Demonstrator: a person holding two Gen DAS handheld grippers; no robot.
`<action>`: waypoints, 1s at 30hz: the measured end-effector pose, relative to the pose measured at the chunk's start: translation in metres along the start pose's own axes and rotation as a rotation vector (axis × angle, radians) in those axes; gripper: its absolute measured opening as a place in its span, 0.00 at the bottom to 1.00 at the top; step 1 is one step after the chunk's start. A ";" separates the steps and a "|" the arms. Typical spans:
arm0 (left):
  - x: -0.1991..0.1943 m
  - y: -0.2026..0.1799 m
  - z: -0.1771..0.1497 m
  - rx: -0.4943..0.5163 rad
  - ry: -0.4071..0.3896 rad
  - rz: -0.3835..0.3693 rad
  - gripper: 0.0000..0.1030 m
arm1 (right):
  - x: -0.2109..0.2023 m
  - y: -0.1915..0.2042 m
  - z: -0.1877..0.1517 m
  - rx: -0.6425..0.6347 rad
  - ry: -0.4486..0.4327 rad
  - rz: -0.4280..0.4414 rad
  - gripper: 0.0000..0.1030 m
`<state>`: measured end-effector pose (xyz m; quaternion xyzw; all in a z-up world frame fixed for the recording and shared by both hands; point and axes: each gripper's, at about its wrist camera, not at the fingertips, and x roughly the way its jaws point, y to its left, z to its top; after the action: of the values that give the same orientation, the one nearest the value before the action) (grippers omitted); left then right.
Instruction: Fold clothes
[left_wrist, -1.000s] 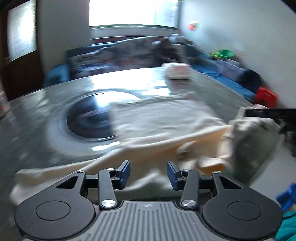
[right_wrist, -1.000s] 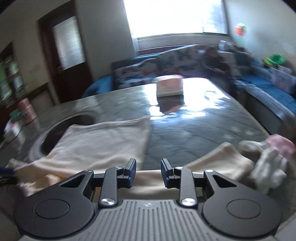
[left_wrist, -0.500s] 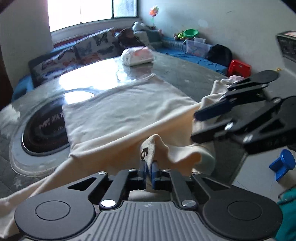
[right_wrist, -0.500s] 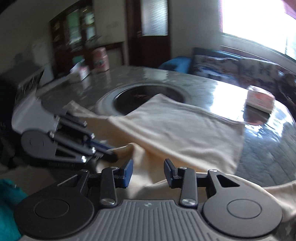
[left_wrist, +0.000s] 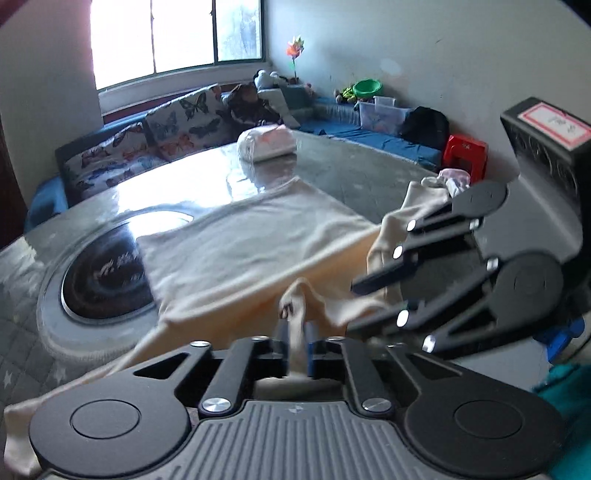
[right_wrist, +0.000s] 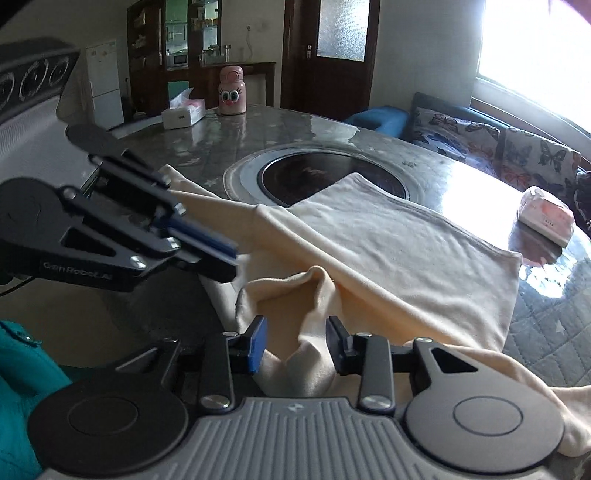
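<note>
While left gripper (left_wrist: 295, 345) jaws pinch the shirt (left_wrist: 255, 236), right gripper (right_wrist: 295, 341) jaws (open) straddle it

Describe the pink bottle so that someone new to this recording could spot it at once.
Start at the round grey marble-look table and look to its far edge, in front of the dark wooden door. There the small pink bottle with a lid stands upright, just right of a white tissue box. Its cartoon face with big round eyes sets it apart.
</note>
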<state>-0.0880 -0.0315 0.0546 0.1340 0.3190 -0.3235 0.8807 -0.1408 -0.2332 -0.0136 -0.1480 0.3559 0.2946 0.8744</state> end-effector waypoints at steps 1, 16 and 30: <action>0.006 -0.001 0.002 0.007 0.003 0.002 0.35 | 0.004 0.000 0.000 -0.006 0.013 -0.011 0.28; -0.005 -0.005 -0.019 0.078 0.032 -0.044 0.03 | -0.034 0.002 -0.017 -0.095 0.041 0.063 0.03; -0.035 0.011 -0.012 0.108 -0.031 -0.105 0.07 | -0.043 -0.017 -0.004 -0.046 0.006 0.143 0.11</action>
<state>-0.1069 -0.0006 0.0690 0.1596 0.2940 -0.3880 0.8588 -0.1570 -0.2654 0.0152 -0.1430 0.3615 0.3639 0.8464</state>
